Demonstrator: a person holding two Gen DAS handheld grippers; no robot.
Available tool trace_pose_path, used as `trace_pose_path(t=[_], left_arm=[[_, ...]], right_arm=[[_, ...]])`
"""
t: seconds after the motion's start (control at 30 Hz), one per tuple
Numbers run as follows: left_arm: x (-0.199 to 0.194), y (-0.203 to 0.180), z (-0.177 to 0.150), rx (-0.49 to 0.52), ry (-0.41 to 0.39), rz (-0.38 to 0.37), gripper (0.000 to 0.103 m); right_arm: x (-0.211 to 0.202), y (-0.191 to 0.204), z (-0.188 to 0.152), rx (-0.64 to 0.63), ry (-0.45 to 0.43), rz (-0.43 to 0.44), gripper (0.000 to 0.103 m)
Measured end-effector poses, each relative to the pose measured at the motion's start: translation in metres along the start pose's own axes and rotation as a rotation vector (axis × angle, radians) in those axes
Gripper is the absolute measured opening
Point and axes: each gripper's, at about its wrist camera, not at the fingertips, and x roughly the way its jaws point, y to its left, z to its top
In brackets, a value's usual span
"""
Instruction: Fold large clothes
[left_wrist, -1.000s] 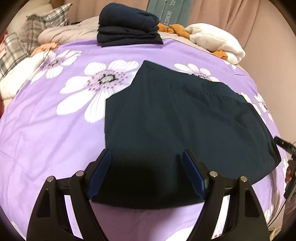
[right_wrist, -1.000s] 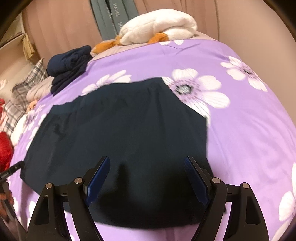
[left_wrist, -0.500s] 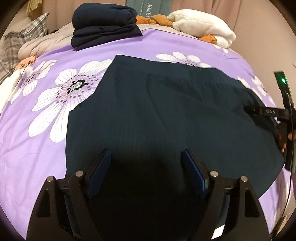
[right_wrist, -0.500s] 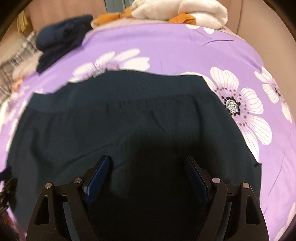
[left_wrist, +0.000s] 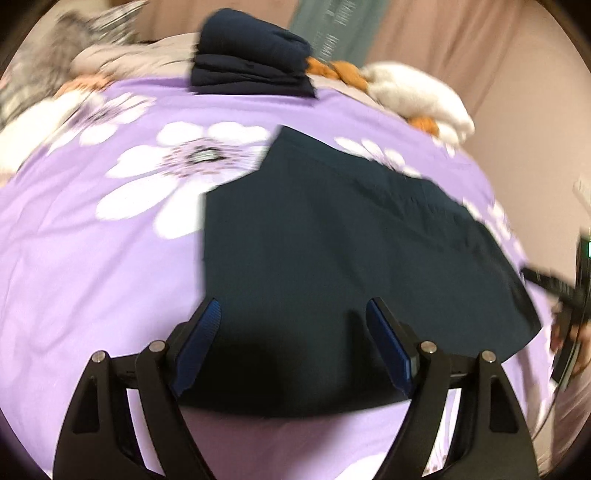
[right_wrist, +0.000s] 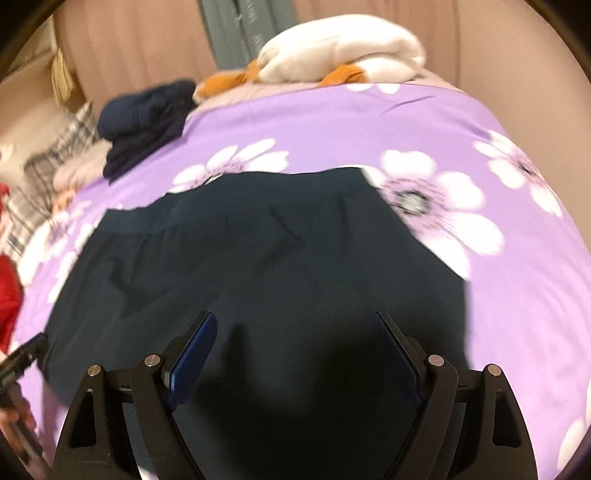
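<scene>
A dark navy garment (left_wrist: 332, 240) lies flat on the purple flowered bed cover (left_wrist: 92, 277), its waistband at the far side. My left gripper (left_wrist: 291, 306) hovers open over the garment's near left part, with nothing between its blue pads. In the right wrist view the same garment (right_wrist: 258, 266) fills the middle. My right gripper (right_wrist: 294, 317) hangs over its near edge; its jaws are opening and hold nothing. Each gripper shows at the edge of the other's view, the right gripper (left_wrist: 554, 284) in a hand and the left gripper (right_wrist: 22, 362) low at the left. Both views are blurred.
A folded stack of navy clothes (left_wrist: 251, 59) sits at the far side of the bed. Beside it lie a white blanket (left_wrist: 417, 96) and orange cloth (left_wrist: 343, 70). Plaid pillows (right_wrist: 55, 162) and something red (right_wrist: 7, 291) are at the left. Pink curtains stand behind.
Half a second ago both grippers were further in over the garment. They have drawn back to about where they were a second ago. The garment lies as before.
</scene>
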Motion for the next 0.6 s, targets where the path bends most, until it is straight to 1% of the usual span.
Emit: trace_pose_path(t=[0.03, 0.1, 0.17, 0.23, 0.3, 0.33, 0.37, 0.4, 0.43, 0.5, 0.6], left_arm=[[-0.005, 0.010, -0.002, -0.032, -0.006, -0.008, 0.081], [-0.010, 0.033, -0.006, -0.113, 0.011, -0.048, 0.081], [-0.010, 0.054, -0.014, -0.215, 0.030, -0.111, 0.081], [-0.007, 0.064, -0.020, -0.291, 0.042, -0.145, 0.081], [-0.003, 0.068, -0.023, -0.350, 0.055, -0.199, 0.081], [-0.001, 0.068, -0.024, -0.377, 0.059, -0.239, 0.082], [0.001, 0.066, -0.023, -0.393, 0.065, -0.282, 0.082], [0.003, 0.064, -0.021, -0.401, 0.076, -0.306, 0.085], [0.004, 0.061, -0.019, -0.402, 0.085, -0.314, 0.091], [0.008, 0.055, -0.016, -0.394, 0.100, -0.320, 0.094], [0.011, 0.052, -0.014, -0.393, 0.109, -0.321, 0.094]], right_arm=[[-0.008, -0.012, -0.006, 0.022, -0.007, -0.007, 0.085], [-0.024, -0.039, -0.021, 0.075, -0.011, -0.014, 0.085], [-0.029, -0.063, -0.032, 0.135, 0.005, -0.029, 0.085], [-0.034, -0.085, -0.043, 0.200, 0.028, -0.045, 0.085], [-0.034, -0.101, -0.057, 0.283, 0.051, 0.000, 0.085], [-0.033, -0.108, -0.063, 0.336, 0.056, 0.050, 0.085], [-0.031, -0.118, -0.070, 0.406, 0.068, 0.115, 0.085], [-0.027, -0.121, -0.075, 0.452, 0.083, 0.155, 0.085], [-0.023, -0.122, -0.079, 0.485, 0.101, 0.180, 0.085], [-0.017, -0.119, -0.081, 0.512, 0.104, 0.194, 0.087], [-0.011, -0.112, -0.076, 0.515, 0.103, 0.227, 0.090]])
